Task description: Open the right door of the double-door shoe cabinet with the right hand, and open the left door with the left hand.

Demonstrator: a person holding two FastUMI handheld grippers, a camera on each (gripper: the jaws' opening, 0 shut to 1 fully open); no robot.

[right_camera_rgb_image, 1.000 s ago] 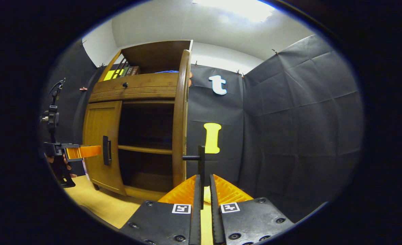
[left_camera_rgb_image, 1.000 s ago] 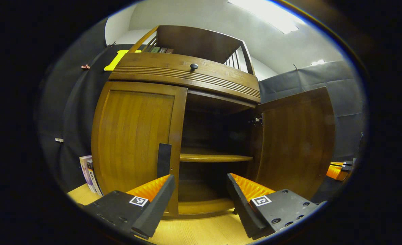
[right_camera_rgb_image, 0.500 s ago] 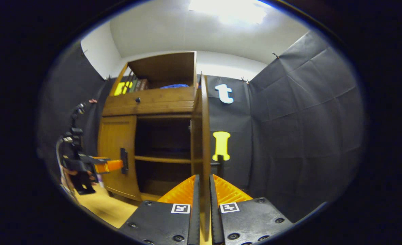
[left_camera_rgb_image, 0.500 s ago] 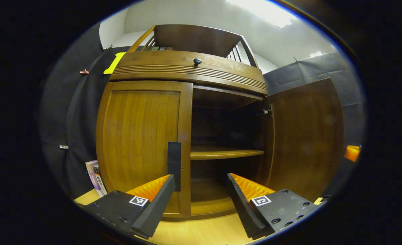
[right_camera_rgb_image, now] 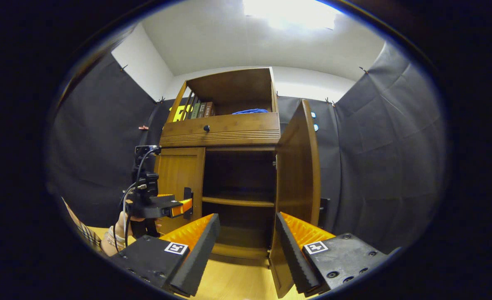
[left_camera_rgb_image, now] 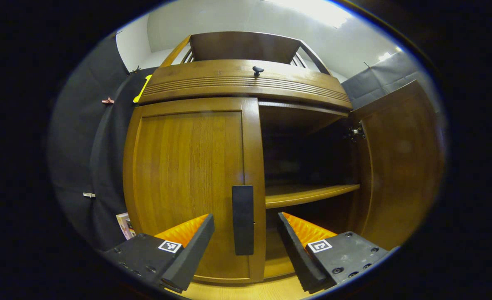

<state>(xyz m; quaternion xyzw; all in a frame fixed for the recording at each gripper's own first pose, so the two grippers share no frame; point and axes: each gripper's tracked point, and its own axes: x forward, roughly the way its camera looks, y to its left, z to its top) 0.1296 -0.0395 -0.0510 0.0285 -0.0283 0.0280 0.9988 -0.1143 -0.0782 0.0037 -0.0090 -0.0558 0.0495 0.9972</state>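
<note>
- The wooden cabinet (right_camera_rgb_image: 229, 137) stands against the far black cloth wall on a pale wood floor (right_camera_rgb_image: 233, 283).
- Its right door (right_camera_rgb_image: 298, 183) is swung wide open, edge toward the right gripper view; the dark inside and one shelf (right_camera_rgb_image: 237, 202) are exposed.
- The left door (left_camera_rgb_image: 187, 187) is shut, with a dark upright handle (left_camera_rgb_image: 243, 219) at its inner edge.
- The left gripper (left_camera_rgb_image: 246, 246) has its fingers spread on either side of that handle without touching it.
- The right gripper (right_camera_rgb_image: 246, 246) is spread too, holding nothing, with the open door's edge just beyond its right finger.
- A drawer with a round knob (left_camera_rgb_image: 257, 70) sits above the doors.
- Books (right_camera_rgb_image: 200, 110) and a blue item (right_camera_rgb_image: 250, 111) rest in the top shelf.
- More books (left_camera_rgb_image: 125, 225) stand on the floor left of the cabinet.
</note>
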